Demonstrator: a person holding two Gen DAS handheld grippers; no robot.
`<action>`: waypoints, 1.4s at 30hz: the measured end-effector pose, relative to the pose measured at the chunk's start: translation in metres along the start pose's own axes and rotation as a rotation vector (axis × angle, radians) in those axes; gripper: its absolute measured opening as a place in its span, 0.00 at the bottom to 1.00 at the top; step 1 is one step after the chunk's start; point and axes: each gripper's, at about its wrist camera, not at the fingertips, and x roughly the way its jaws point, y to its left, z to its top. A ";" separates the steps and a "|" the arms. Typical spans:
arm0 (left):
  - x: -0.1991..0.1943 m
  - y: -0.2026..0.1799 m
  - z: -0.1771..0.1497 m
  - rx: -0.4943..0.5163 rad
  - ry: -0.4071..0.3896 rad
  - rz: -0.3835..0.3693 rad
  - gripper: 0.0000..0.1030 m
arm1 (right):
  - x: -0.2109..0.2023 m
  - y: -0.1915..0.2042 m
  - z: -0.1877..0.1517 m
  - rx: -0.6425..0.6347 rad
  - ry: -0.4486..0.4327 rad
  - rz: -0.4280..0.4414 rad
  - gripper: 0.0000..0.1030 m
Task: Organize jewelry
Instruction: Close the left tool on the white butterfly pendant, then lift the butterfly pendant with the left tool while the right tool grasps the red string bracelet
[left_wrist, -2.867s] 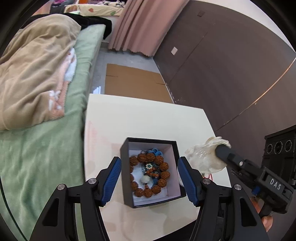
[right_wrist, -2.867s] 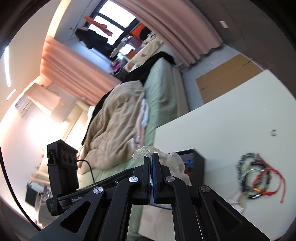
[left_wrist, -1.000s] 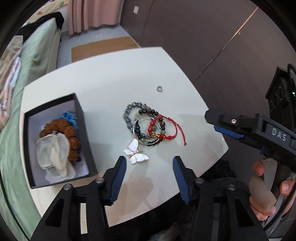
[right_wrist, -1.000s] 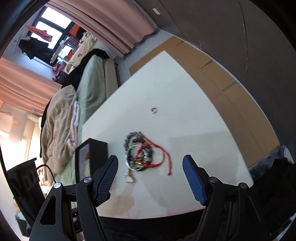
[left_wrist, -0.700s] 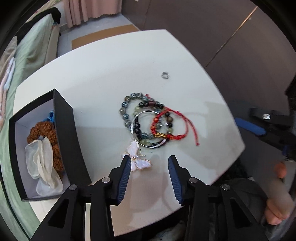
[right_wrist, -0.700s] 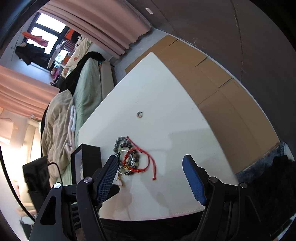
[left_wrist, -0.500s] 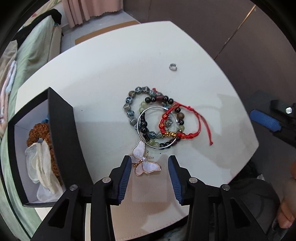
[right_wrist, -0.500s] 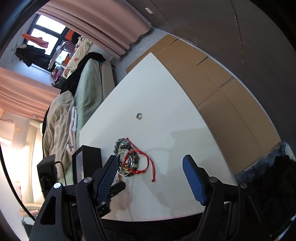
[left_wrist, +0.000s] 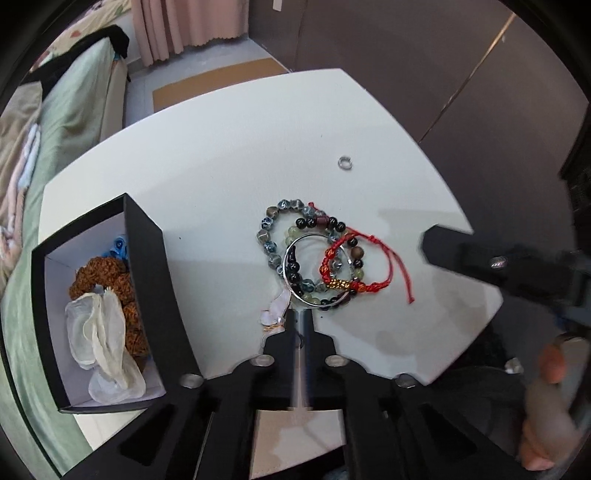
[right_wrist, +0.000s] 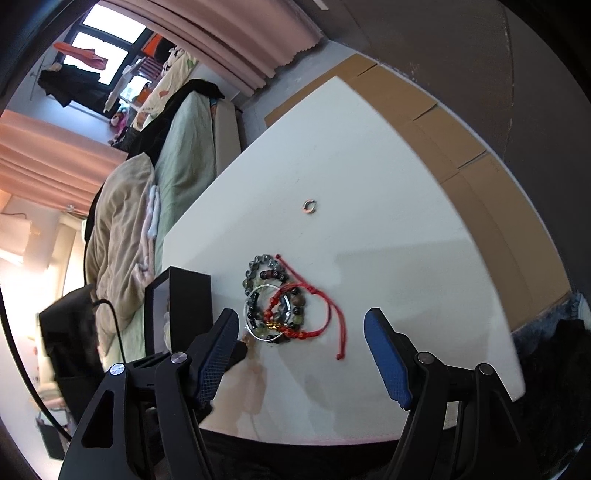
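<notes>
Left gripper (left_wrist: 301, 317): its fingers, spread half a second ago, are now closed on the butterfly brooch (left_wrist: 275, 308), which lies on the white table (left_wrist: 221, 177) touching the near edge of the bracelet pile (left_wrist: 321, 258). Right gripper (right_wrist: 301, 354): fingers remain wide apart, holding nothing, hovering over the table's near edge. The black box (left_wrist: 147, 266), to the left of the pile, contains brown beads (left_wrist: 107, 273) beneath a pale shell-like piece (left_wrist: 99, 332), unchanged. A small ring (left_wrist: 345, 162) lies apart, beyond the pile.
</notes>
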 end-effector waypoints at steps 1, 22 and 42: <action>-0.003 0.000 0.001 -0.007 -0.009 -0.011 0.00 | 0.002 0.001 0.000 0.002 0.002 0.004 0.67; -0.006 -0.018 -0.004 -0.010 -0.004 0.001 0.64 | -0.005 -0.018 0.007 0.053 -0.047 -0.089 0.62; 0.031 -0.011 -0.001 -0.019 0.032 0.168 0.26 | -0.016 -0.023 0.007 0.042 -0.062 -0.066 0.62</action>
